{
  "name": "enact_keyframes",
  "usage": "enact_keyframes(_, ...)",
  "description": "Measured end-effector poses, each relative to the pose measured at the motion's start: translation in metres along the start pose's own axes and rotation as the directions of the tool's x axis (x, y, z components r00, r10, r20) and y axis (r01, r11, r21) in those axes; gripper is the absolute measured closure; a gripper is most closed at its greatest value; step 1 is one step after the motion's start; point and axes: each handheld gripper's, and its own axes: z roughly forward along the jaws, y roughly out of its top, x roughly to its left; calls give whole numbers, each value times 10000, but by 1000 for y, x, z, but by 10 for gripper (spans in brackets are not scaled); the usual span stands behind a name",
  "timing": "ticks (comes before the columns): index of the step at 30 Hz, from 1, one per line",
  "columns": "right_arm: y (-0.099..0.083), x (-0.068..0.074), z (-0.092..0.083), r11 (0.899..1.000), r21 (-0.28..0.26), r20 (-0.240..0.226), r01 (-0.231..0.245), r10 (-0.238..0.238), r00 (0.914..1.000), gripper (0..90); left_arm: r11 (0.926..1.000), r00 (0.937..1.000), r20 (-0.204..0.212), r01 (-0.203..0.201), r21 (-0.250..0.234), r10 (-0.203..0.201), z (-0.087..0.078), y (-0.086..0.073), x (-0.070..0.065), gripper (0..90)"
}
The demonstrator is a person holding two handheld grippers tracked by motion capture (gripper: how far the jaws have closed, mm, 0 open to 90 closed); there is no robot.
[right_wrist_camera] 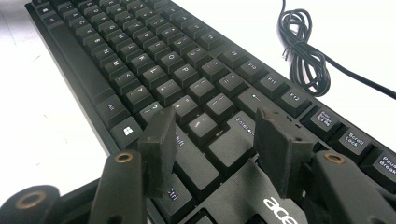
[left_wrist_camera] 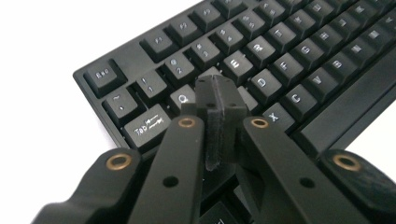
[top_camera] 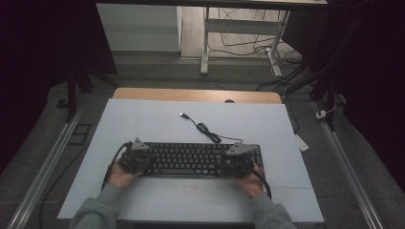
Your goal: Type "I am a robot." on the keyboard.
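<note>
The black keyboard [top_camera: 198, 160] lies flat on the white mat [top_camera: 157, 124], near the person's edge of the table and roughly centred across it. Its cable [top_camera: 210, 133] runs from the rear edge toward the far side — a bundled coil just behind the keyboard, then a loose run ending in a USB plug [top_camera: 183, 115].

The left gripper [left_wrist_camera: 219, 95] sits over the keyboard's left end. In the left gripper view its two pads are pressed flat against each other, with nothing between them; the tip rests at or just above the keys between Q and E — contact cannot be confirmed.

The right gripper [right_wrist_camera: 212, 140] sits over the keyboard's right end. Its jaws stand well apart, empty, straddling the region of the Enter and Shift keys; the pads [right_wrist_camera: 159, 144] hang just above the keycaps.

In the high view, each hand [top_camera: 119, 176] grips its tool from the near side, and grey sleeves [top_camera: 102, 210] enter from the bottom edge.
</note>
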Motion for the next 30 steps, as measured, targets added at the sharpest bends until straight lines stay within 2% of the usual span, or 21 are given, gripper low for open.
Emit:
enact_keyframes(4,0,-1,0,10000,-3,17,-17,17,10000,491,9984,9997,159,170,-534,-162,-8,2,1,870)
enact_keyframes(6,0,-1,0,10000,-43,-16,-32,32,10000,491,9967,9992,230,342,-736,-326,-12,2,3,792)
enact_keyframes(10,0,-1,-1,10000,-50,14,-16,16,10000,491,9917,9970,230,755,-1042,-735,-17,1,7,582)
enact_keyframes(14,0,-2,-1,9999,-98,38,-22,23,10000,488,9894,9949,266,1000,-1057,-977,-18,1,10,475)
enact_keyframes(21,0,-2,-2,9999,-102,65,-51,52,10000,487,9896,9945,290,1030,-1004,-1005,-19,1,10,410)
enact_keyframes(30,0,-3,-2,9999,-97,68,-69,70,10000,486,9903,9947,267,1019,-946,-998,-18,1,10,389)
